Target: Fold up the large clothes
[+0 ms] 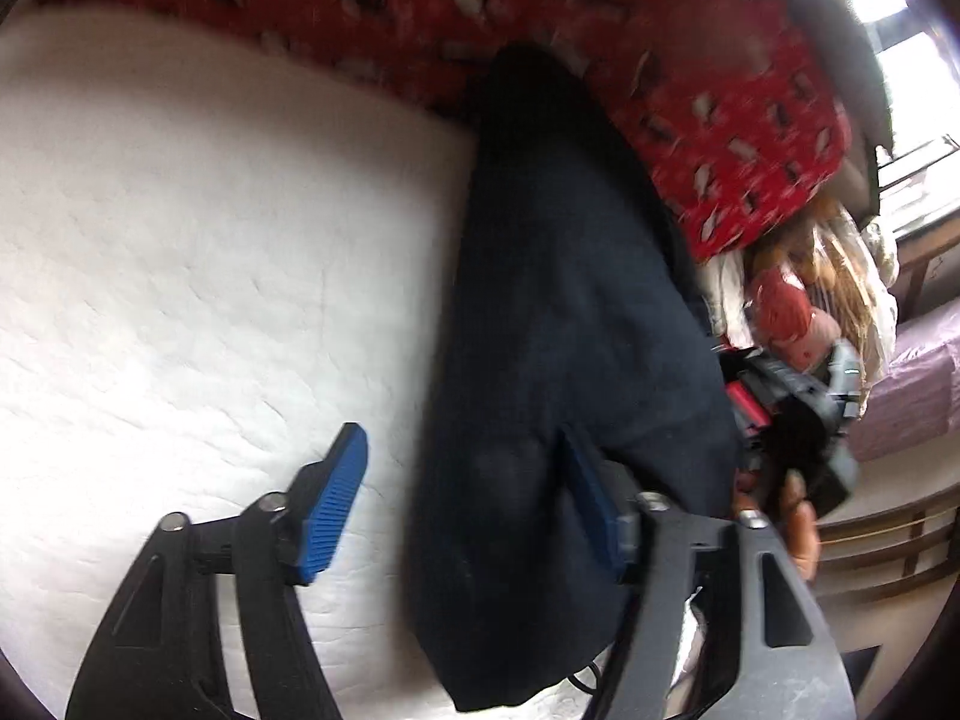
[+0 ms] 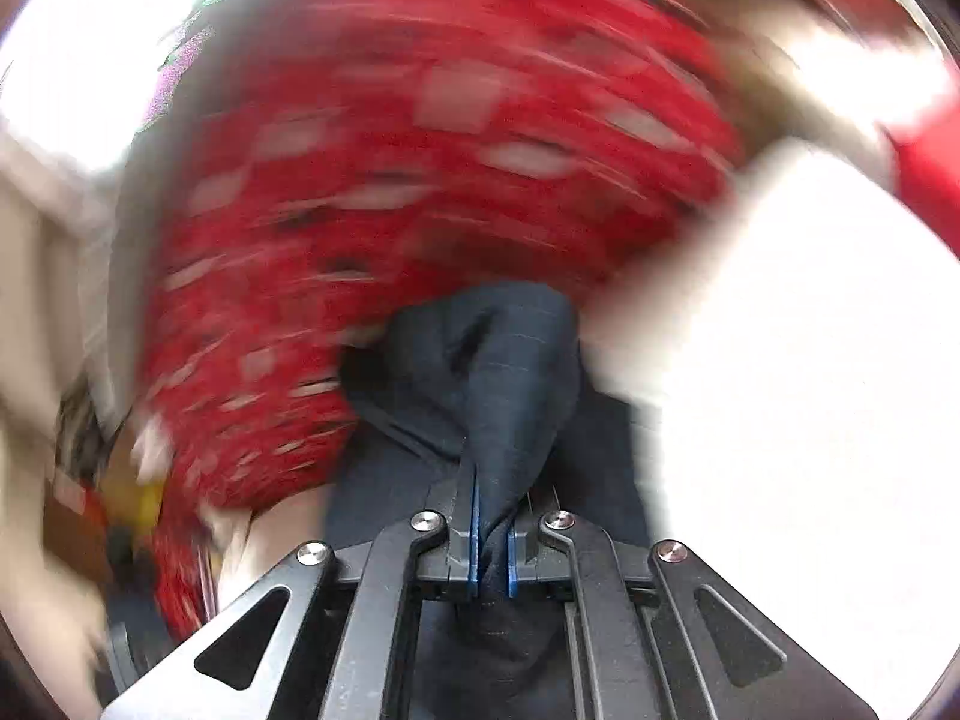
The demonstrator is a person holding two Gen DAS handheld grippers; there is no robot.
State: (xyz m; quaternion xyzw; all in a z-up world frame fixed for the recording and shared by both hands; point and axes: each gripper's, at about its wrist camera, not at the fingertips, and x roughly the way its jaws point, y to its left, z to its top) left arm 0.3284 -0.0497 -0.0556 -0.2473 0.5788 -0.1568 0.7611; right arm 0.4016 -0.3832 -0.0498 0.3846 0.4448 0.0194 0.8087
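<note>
Clearly early: the right hand-held gripper (image 2: 492, 546) pinches the dark garment (image 1: 564, 360), the left hand-held gripper (image 1: 468, 510) gapes wide, no neat fold on the bed (image 1: 180, 240) yet

A home bedroom: white quilted mattress (image 1: 180, 252), red patterned blanket (image 1: 720, 78), window (image 1: 912, 66), heaped clothes (image 1: 798, 300).

Left gripper (image 1: 462, 498) jaws spread wide; right gripper (image 2: 493, 534) jaws pinched nearly together, fabric clamped between.
</note>
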